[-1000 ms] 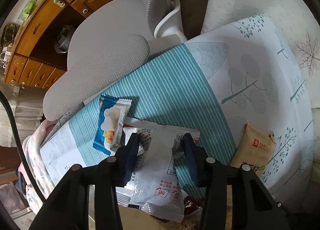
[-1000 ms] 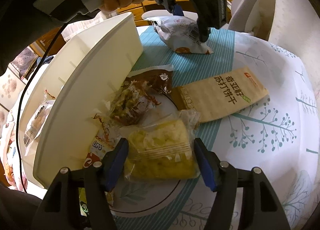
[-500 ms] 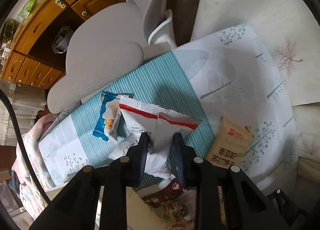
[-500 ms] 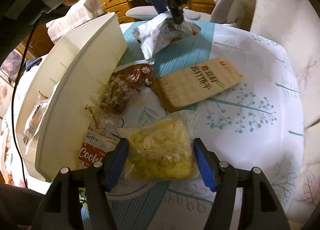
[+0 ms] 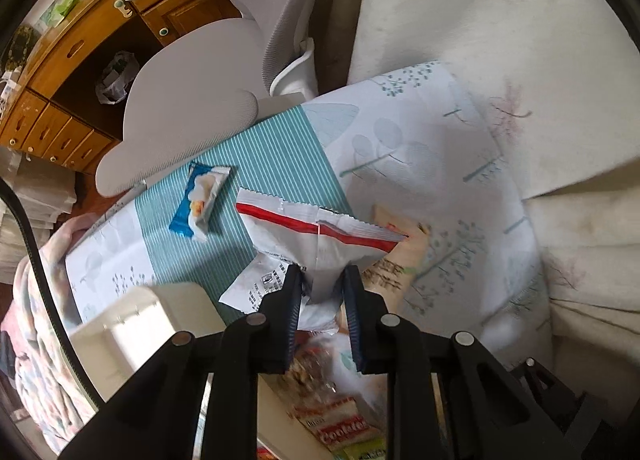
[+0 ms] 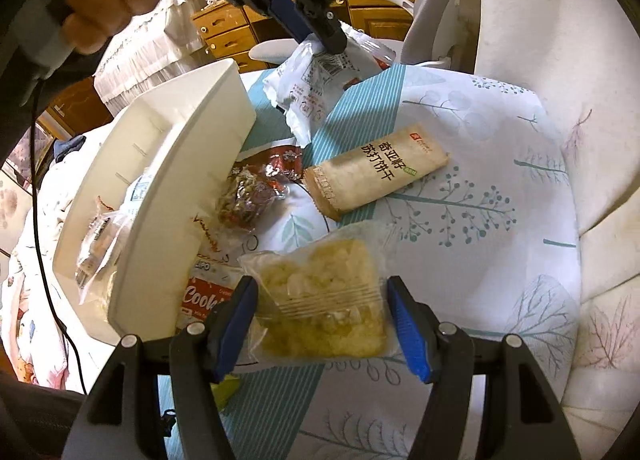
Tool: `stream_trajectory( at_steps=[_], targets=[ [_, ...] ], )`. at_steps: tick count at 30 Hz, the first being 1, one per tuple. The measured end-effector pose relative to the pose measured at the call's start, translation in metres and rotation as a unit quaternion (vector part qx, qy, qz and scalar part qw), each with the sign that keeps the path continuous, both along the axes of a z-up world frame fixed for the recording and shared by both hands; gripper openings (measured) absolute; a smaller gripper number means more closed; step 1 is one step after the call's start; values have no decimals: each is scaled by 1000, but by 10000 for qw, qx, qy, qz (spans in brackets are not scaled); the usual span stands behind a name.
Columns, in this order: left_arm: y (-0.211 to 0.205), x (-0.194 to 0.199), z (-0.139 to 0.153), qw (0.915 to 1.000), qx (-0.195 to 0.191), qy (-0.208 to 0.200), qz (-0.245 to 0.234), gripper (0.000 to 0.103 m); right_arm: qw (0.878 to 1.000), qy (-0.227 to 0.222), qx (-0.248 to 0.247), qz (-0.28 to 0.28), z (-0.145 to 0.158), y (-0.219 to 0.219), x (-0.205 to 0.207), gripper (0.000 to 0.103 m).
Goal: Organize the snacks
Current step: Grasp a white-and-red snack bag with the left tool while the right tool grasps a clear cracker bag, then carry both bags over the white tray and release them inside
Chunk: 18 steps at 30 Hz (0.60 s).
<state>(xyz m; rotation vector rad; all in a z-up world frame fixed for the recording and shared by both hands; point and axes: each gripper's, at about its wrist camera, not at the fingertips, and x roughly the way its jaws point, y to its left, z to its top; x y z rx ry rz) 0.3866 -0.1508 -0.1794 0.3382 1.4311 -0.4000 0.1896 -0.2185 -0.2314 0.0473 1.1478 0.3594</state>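
Observation:
My left gripper [image 5: 320, 280] is shut on a white snack bag with a red stripe [image 5: 316, 236] and holds it in the air above the table; the bag also shows in the right wrist view [image 6: 316, 84] above the far end of the white bin [image 6: 172, 164]. My right gripper [image 6: 322, 300] is open around a clear bag of yellow chips [image 6: 324, 300] that lies on the tablecloth. The bin holds a few wrapped snacks [image 6: 96, 240]. A tan cracker pack [image 6: 376, 172], a dark mixed-snack bag [image 6: 252, 196] and a red cookie pack [image 6: 204, 292] lie beside the bin.
A small blue-and-white packet [image 5: 202, 200] lies on the striped cloth near the table's far edge. A grey office chair [image 5: 192, 100] stands behind the table, a wooden cabinet [image 5: 60, 72] beyond it. A cream sofa [image 6: 560, 60] borders the right side.
My left gripper closed on the white bag and lifted it off the table, carrying it up and toward the bin. My right gripper stayed open around the chip bag.

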Motion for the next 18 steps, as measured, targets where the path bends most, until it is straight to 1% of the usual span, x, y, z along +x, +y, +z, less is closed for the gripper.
stream_trajectory(
  at_steps=[2, 6, 12, 18],
  targets=[
    [4, -9, 11, 10000, -63, -27, 35, 18, 10000, 5, 33, -12, 3, 0, -4, 66],
    [16, -26, 37, 9993, -327, -111, 151, 18, 10000, -33, 72, 13, 15, 5, -11, 66],
    [39, -54, 81, 9971, -583, -416, 271, 18, 9997, -110, 193, 82, 34, 12, -20, 66],
    [74, -81, 126, 9931, -778, -729, 498, 18, 9990, -158, 403, 111, 52, 24, -26, 66]
  ],
)
